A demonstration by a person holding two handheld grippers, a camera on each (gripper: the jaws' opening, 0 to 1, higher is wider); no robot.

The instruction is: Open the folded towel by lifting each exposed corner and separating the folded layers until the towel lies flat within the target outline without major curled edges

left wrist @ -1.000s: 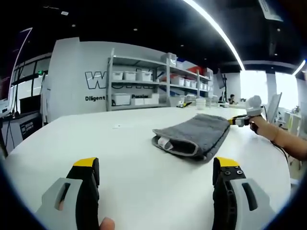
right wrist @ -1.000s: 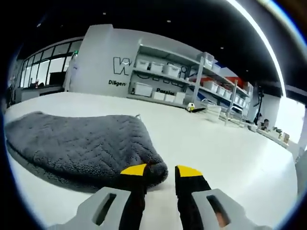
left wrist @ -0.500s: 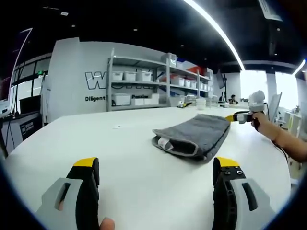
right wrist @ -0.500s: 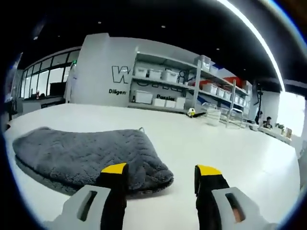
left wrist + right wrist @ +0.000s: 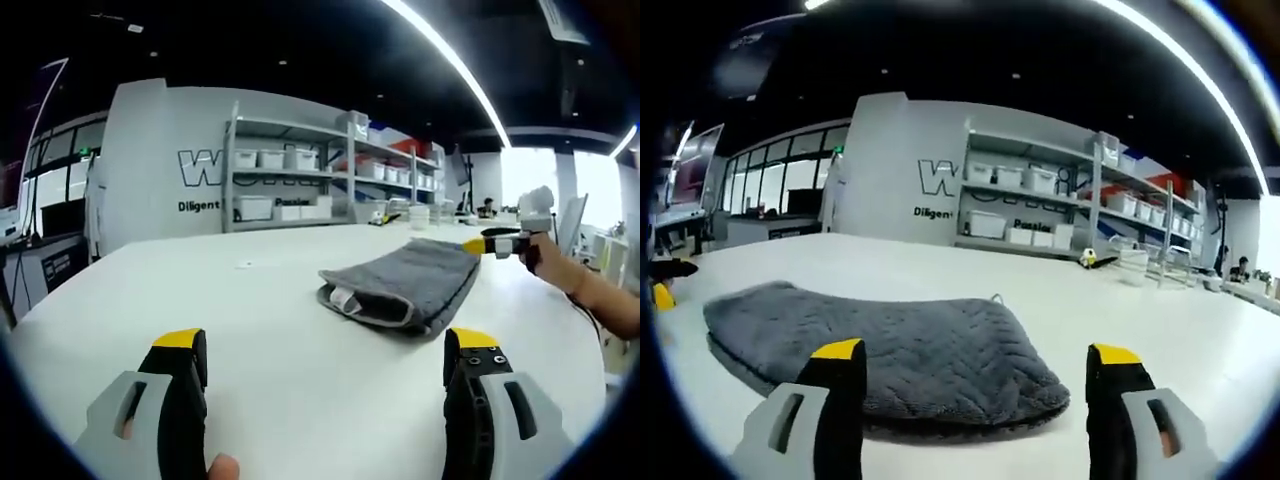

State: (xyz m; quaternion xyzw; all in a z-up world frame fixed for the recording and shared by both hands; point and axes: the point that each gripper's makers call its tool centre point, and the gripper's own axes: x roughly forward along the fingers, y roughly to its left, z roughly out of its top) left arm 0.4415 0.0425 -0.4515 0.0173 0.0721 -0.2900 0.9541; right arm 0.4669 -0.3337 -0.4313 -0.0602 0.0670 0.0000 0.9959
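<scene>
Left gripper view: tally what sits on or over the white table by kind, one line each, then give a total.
Grey folded towel: 1
White care label on the towel: 1
Left gripper, jaws wide apart, short of the towel: 1
Right gripper, at the towel's far end: 1
Total: 4

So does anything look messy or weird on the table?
Nothing much. The grey towel is still folded on the white table, a white tag poking out of one corner. Its layers don't line up, with a lower edge peeking out. Nothing is spilled or torn.
</scene>
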